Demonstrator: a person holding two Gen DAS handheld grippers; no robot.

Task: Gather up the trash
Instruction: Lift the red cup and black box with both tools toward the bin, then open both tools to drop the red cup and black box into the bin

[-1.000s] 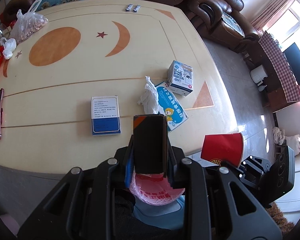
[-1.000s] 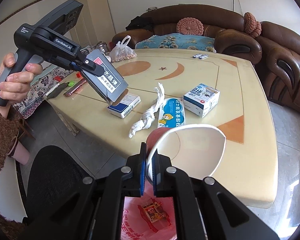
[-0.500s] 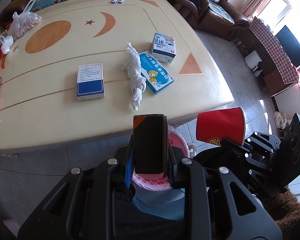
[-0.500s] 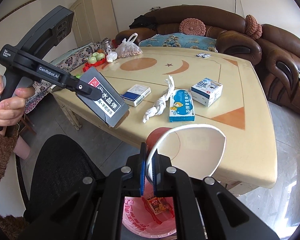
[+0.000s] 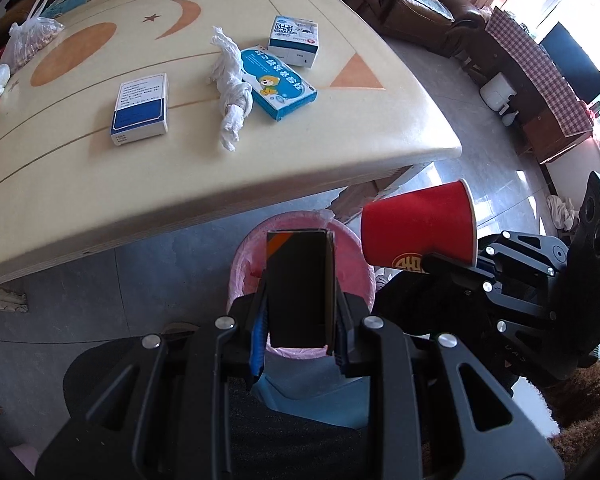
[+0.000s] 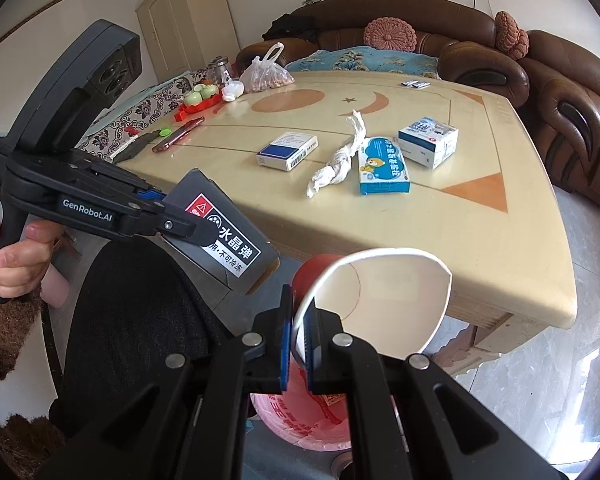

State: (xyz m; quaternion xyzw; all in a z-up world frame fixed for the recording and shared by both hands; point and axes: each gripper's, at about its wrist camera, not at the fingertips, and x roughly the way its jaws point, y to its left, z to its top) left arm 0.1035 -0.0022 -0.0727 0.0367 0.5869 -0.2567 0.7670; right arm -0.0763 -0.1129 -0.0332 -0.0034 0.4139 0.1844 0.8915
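Left wrist view: your left tool [image 5: 300,292] points steeply down, its jaws closed on the sides of a flat dark grey cardboard box [image 5: 300,284]. Directly beyond the box stands a round bin lined with a pink plastic bag [image 5: 244,264], on the grey floor just off the near edge of the cream desk with orange moon and star inlays [image 5: 340,140]. To the right of this tool, your right tool [image 5: 452,270] pinches the rim of a red paper cup [image 5: 416,228] lying on its side in the air. Ahead on the desk remain a white and blue flat box [image 5: 140,109], a twisted white tissue [image 5: 231,92], a light blue carton with a cartoon bear [image 5: 278,82] and a small white and blue carton [image 5: 294,40].

Right wrist view: the right tool [image 6: 298,334] is clamped fully shut on the white rim of the cup [image 6: 376,300], whose open mouth faces the camera. Below it lies the pink bin liner [image 6: 296,416] with a wrapper already inside. To the left, the left tool [image 6: 196,236], gripped by your hand [image 6: 14,264], holds the grey box [image 6: 228,236] tilted downward.

As a judgement: two pieces are about to be dropped, and four still wait on the desk.
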